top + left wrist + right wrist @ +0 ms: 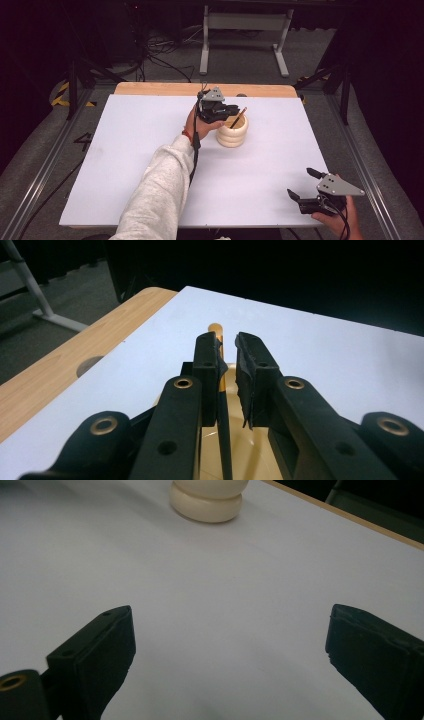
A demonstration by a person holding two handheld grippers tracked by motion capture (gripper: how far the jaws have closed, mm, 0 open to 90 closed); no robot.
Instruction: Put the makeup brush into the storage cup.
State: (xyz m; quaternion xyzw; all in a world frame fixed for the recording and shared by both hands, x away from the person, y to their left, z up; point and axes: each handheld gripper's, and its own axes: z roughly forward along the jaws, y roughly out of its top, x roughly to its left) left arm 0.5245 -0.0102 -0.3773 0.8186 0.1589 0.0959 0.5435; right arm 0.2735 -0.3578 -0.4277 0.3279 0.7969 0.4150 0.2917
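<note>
Here, the left gripper (226,111) was held over a cream ribbed cup (232,132) near the far middle of the white table (125,165), its jaws drawn close together with a thin gap left. A pencil (220,390) was seen against the left pad, its lower end in the cup. The right gripper (301,183) was kept at the near right corner, jaws spread wide on nothing.
</note>
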